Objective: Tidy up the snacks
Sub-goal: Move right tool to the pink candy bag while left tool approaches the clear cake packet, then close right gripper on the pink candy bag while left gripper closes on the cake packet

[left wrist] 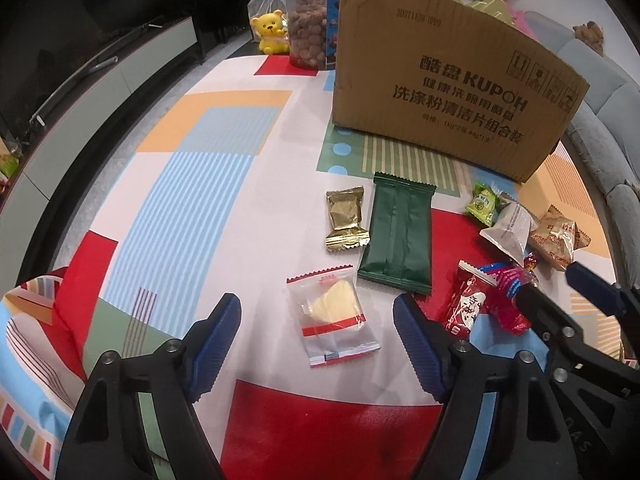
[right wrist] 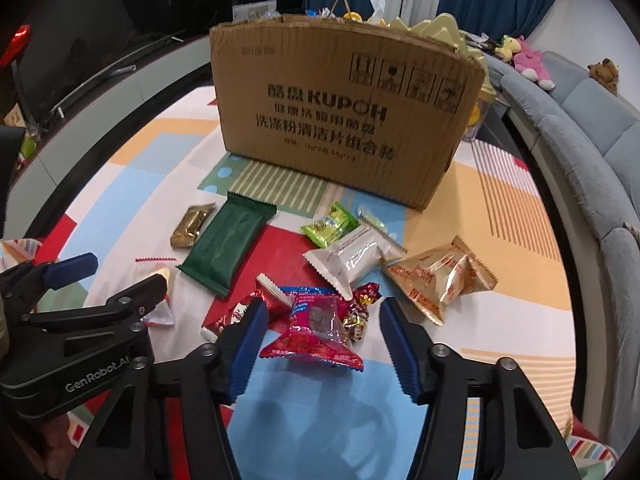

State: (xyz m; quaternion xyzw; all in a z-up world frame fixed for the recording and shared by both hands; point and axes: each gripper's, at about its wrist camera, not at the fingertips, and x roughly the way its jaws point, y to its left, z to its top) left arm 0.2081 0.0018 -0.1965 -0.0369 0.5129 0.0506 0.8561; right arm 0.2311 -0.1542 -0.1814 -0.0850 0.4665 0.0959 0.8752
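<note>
Left gripper [left wrist: 318, 334]: jaws spread wide, holding nothing, low over the patterned tablecloth [left wrist: 200, 200].
Clear packet [left wrist: 333, 316]: lies flat between the left blue pads, touching neither; a pale yellow piece shows inside.
Right gripper [right wrist: 320, 340]: jaws wide apart, nothing clamped.
Pink-red packet [right wrist: 316, 330]: on the cloth between the right fingers, its left edge just beside the left pad; contact there cannot be told.
Red packet [right wrist: 236, 312]: partly under the pink-red one, to its left.
Foil candy [right wrist: 360, 308]: small, red and gold, touching the pink-red packet's right side.
Dark green packet [left wrist: 398, 236]: flat, mid-table, beyond the clear packet.
Gold packet [left wrist: 346, 220]: just left of the dark green one.
White packet [right wrist: 356, 260]: right of the green one, with a lime-green packet [right wrist: 330, 226] behind it.
Tan packets [right wrist: 440, 276]: a small heap, farthest right.
Cardboard box [left wrist: 448, 92]: upright behind all the snacks, top open.
Nut jar [left wrist: 308, 28]: far left of the box, a yellow bear toy [left wrist: 272, 32] beside it.
</note>
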